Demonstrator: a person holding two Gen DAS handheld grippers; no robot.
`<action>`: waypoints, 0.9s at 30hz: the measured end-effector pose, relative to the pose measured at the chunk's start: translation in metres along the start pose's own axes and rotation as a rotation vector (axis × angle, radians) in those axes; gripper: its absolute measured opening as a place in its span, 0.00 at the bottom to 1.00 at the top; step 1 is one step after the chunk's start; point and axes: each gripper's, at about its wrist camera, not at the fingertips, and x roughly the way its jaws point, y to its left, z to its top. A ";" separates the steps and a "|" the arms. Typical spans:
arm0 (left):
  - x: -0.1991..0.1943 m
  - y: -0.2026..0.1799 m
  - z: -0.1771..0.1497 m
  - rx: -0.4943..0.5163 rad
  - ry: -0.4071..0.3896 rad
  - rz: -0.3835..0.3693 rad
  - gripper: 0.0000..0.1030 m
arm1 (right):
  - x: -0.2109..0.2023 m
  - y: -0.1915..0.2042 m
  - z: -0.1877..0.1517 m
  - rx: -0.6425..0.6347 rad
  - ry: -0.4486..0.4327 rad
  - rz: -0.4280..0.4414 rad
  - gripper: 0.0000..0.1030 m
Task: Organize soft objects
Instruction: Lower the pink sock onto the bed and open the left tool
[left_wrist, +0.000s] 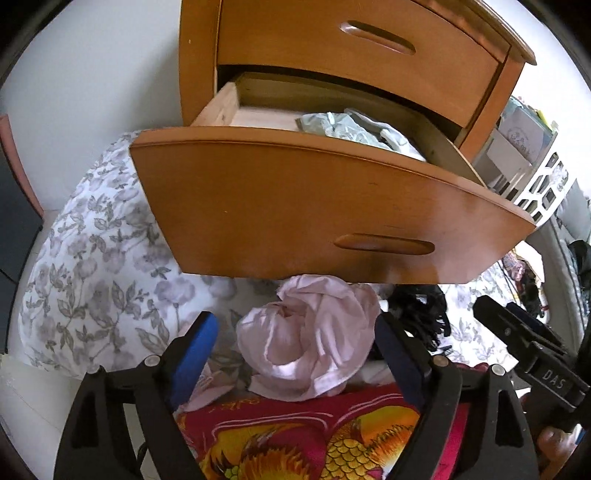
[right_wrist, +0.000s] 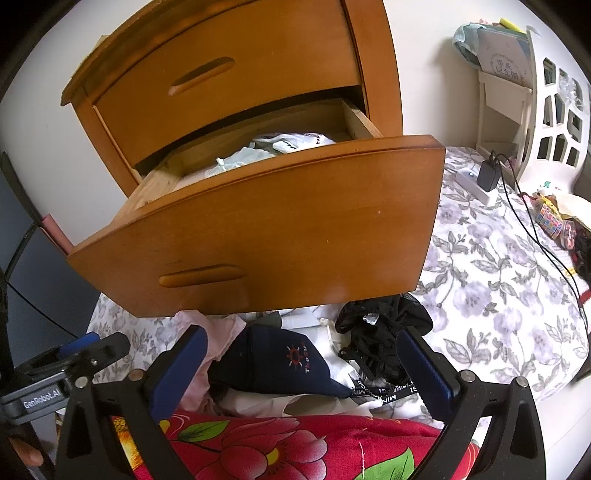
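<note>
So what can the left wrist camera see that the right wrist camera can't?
Only the left wrist view shows the golden fish-scale print on the red blanket.

Only the right wrist view shows the navy blue cloth with a small red sun logo, the white power strip with a black charger, and the black cable trailing across the bed.

Both show the open wooden drawer holding pale clothes, the crumpled pink cloth, the black lacy garment, and the grey floral bedsheet.
</note>
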 end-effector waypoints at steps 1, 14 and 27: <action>-0.001 0.001 0.000 0.001 -0.011 0.015 0.91 | 0.000 0.000 0.000 -0.001 0.001 -0.001 1.00; -0.022 0.012 0.004 -0.020 -0.127 0.034 1.00 | 0.001 0.001 0.000 -0.002 0.006 -0.004 1.00; -0.031 0.006 0.004 0.019 -0.179 -0.019 1.00 | 0.001 0.001 0.000 -0.004 0.008 -0.006 1.00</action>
